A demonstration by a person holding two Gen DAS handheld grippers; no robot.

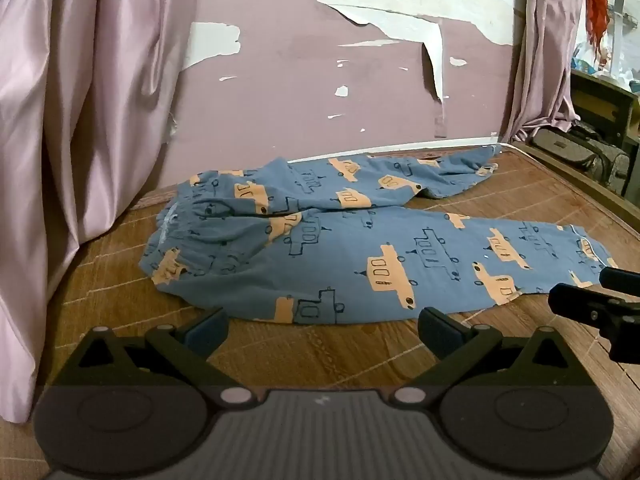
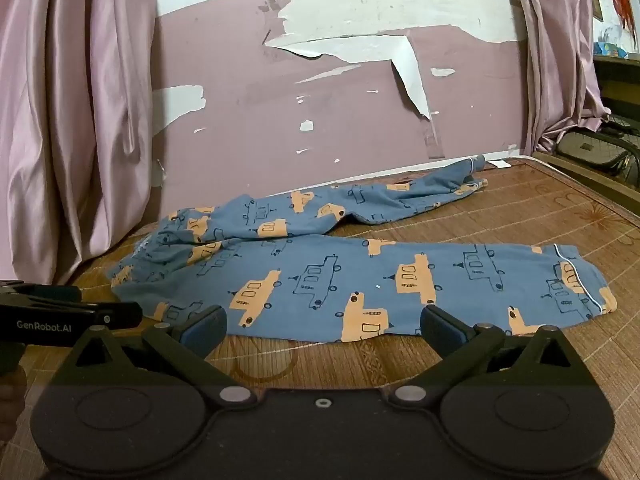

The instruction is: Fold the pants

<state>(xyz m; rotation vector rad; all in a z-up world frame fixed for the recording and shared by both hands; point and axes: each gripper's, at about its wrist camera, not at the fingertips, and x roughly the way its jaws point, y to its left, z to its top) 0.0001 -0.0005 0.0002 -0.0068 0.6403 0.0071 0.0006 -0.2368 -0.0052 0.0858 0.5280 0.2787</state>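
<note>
A: Your left gripper (image 1: 322, 330) and right gripper (image 2: 323, 327) both gape empty, just short of the blue car-print pajama pants (image 2: 320, 280) on the bamboo mat (image 2: 520, 216).

B: Far leg lies bunched near the wall (image 2: 320, 120); you risk folding it crooked.

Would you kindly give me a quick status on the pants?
Left gripper and right gripper open, empty. Pants unfolded on mat, legs splayed apart. Nothing in the way.

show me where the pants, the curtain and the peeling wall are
pants (image 2: 320, 280), right wrist view, on the near leg.
curtain (image 1: 80, 100), left wrist view, on its hanging folds.
peeling wall (image 1: 288, 80), left wrist view, on the purple paint.
</note>
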